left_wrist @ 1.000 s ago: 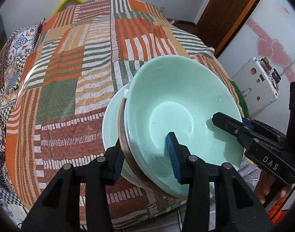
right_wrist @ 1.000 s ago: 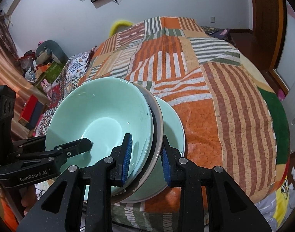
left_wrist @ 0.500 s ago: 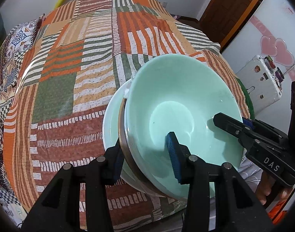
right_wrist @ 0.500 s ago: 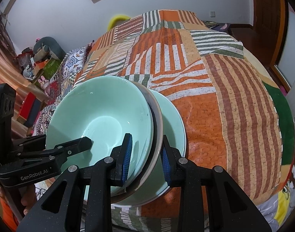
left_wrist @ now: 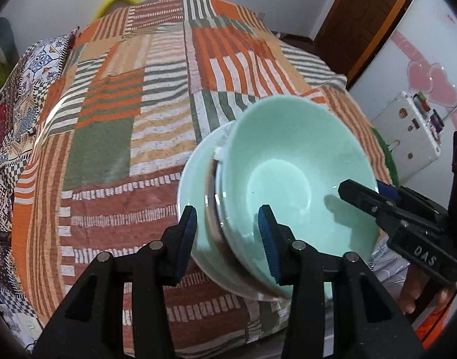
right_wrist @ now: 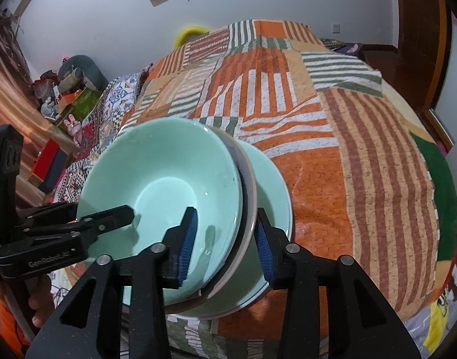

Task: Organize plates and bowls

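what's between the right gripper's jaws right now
The rims of the stacked green bowl, a brown-edged dish and a green plate, seen in the right wrist view; the jaws are opening.

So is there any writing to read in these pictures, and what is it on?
"DAS": white letters on the black right gripper, seen from the left wrist view.
"GenRobot.AI": pale letters on the black left gripper, seen from the right wrist view; slightly blurred.
White case by the wall: small stickers, too small to read.
Green bowl and patchwork quilt: no writing.
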Tool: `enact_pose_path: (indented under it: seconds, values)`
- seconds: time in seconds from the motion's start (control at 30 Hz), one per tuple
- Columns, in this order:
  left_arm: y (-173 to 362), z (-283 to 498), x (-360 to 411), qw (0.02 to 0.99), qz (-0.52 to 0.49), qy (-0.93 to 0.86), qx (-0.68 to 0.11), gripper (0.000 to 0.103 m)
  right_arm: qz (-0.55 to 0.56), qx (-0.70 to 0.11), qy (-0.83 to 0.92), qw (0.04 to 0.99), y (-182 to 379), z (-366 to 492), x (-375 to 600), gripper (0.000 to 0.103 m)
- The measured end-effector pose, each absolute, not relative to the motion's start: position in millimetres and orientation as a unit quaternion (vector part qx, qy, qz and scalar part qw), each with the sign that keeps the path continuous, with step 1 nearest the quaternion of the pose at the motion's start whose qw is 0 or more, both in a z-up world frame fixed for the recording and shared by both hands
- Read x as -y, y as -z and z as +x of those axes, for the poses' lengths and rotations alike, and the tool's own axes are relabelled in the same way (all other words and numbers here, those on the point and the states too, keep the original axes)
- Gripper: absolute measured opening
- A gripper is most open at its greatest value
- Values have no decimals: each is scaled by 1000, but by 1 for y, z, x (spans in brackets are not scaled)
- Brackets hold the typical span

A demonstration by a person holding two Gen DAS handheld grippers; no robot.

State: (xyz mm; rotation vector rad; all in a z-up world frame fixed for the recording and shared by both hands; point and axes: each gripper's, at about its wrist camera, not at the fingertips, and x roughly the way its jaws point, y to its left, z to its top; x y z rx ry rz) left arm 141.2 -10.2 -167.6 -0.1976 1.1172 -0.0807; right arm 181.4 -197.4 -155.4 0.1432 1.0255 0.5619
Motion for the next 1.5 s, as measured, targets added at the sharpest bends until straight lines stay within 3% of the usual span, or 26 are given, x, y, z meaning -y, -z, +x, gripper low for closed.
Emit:
enact_pose_path:
  seconds: [0.37,0.53,0.83,1.03,1.27,1.5]
  values:
    - [99,104,1,898,-91,19,-430,43,59,-416,-264,868,110,166,211,39]
    - [55,77,9,933,-76,10,-351,45,54,-358,-271,892,74,148,217,47]
    - [-1,22,20,975,-55,-19,-216,66,57,-260,-274,924,22,112,232,53]
    - [-14,-1,24,984,-49,-27,-168,84,49,-218,-273,936,6,96,238,54]
    - [-21,-21,29,989,-51,-32,-137,99,49,-180,-276,943,-2,82,237,79]
    - [-21,-29,30,989,-53,-36,-131,101,51,-168,-278,944,0,77,234,98]
